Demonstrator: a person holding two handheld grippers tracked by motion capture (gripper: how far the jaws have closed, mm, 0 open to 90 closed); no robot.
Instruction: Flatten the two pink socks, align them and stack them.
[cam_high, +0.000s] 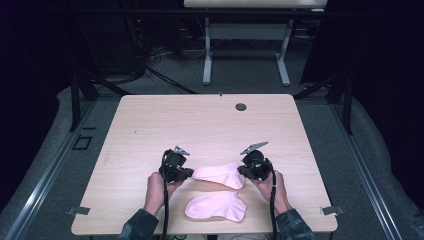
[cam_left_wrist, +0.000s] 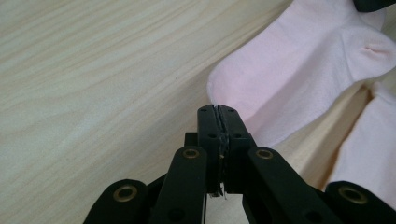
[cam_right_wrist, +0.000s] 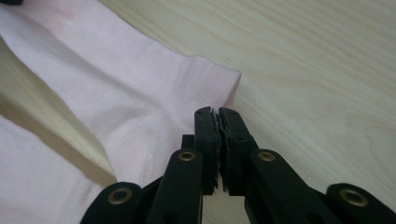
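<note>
Far pink sock (cam_high: 220, 174) — between both grippers, left gripper (cam_left_wrist: 218, 111) and right gripper (cam_right_wrist: 217, 113) jaws closed, pinching nothing.

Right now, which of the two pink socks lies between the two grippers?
The farther sock, with the left gripper at one end and the right gripper at the other. The nearer sock lies alone by the table's front edge.

Two pale pink socks (cam_high: 220, 175) (cam_high: 217, 206), light wood-grain table (cam_high: 200, 125), black grippers (cam_high: 187, 173) (cam_high: 242, 170), grey floor (cam_high: 240, 75).
</note>
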